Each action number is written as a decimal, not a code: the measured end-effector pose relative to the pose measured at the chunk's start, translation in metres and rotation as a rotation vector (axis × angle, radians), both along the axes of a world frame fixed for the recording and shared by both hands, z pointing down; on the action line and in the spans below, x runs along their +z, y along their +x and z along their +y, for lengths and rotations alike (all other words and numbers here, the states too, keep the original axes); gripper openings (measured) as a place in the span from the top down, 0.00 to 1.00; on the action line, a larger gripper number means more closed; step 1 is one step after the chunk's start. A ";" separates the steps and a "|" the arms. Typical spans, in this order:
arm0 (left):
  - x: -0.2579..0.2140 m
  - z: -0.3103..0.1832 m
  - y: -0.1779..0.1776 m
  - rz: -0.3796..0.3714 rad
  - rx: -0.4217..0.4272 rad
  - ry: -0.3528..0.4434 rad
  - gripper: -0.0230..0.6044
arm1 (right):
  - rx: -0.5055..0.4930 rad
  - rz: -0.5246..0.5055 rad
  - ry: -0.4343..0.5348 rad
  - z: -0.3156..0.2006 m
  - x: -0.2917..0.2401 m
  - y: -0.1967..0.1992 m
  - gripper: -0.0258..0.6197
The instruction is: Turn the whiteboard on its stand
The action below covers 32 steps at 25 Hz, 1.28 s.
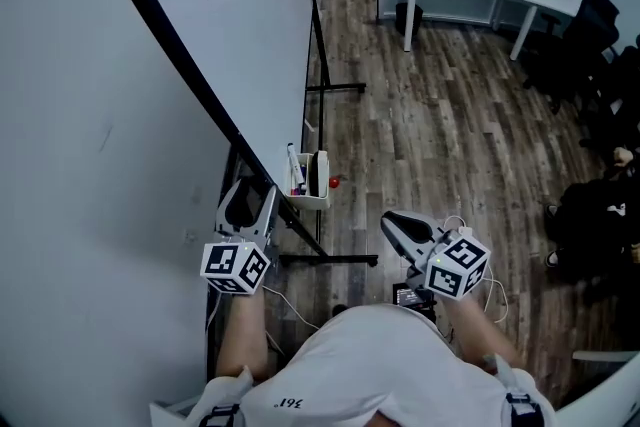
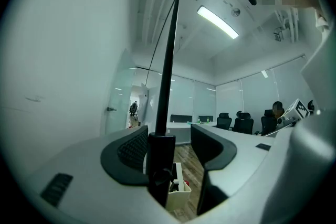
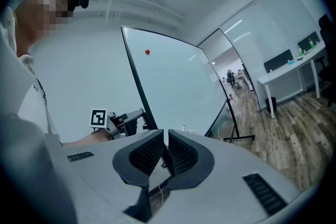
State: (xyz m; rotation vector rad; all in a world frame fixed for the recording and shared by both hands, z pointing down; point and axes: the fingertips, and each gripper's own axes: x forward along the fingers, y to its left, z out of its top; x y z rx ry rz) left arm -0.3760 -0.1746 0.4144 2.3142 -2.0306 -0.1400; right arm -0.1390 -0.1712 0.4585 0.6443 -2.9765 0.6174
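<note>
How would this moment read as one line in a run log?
left gripper: open, whiteboard edge between jaws | right gripper: shut, empty

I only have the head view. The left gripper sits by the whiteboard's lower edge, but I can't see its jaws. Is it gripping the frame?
Observer: No. In the left gripper view, the left gripper has its jaws wide apart. The black frame edge of the whiteboard stands between them, close to the left pad and well clear of the right one, so nothing is clamped.
Operator: And the right gripper, is it holding anything?
Observer: No. In the right gripper view, the right gripper has its jaws together with nothing between them.
</note>
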 end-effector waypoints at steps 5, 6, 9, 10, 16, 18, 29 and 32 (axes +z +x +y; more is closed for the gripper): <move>-0.007 -0.019 -0.001 -0.003 -0.002 -0.003 0.57 | 0.013 0.002 0.003 0.000 -0.002 0.002 0.91; -0.007 -0.022 -0.001 -0.003 0.001 -0.003 0.57 | 0.017 0.002 0.002 0.000 -0.002 0.002 0.91; -0.003 -0.031 0.000 -0.009 0.016 -0.004 0.57 | 0.025 0.005 -0.001 -0.002 0.003 0.002 0.91; -0.002 -0.034 0.000 -0.010 0.022 -0.005 0.57 | 0.028 0.006 -0.003 -0.003 0.004 0.002 0.91; -0.004 -0.044 -0.002 -0.005 0.028 -0.005 0.57 | 0.032 0.003 0.000 -0.005 0.003 0.001 0.91; -0.002 -0.046 -0.003 -0.006 0.031 -0.008 0.58 | 0.036 0.003 -0.004 -0.006 0.006 0.002 0.91; 0.001 -0.047 -0.005 -0.043 0.038 -0.011 0.69 | 0.034 0.006 -0.022 -0.007 0.015 0.000 0.91; -0.004 -0.044 -0.003 -0.035 0.031 -0.011 0.69 | 0.031 0.007 -0.031 -0.004 0.013 0.005 0.91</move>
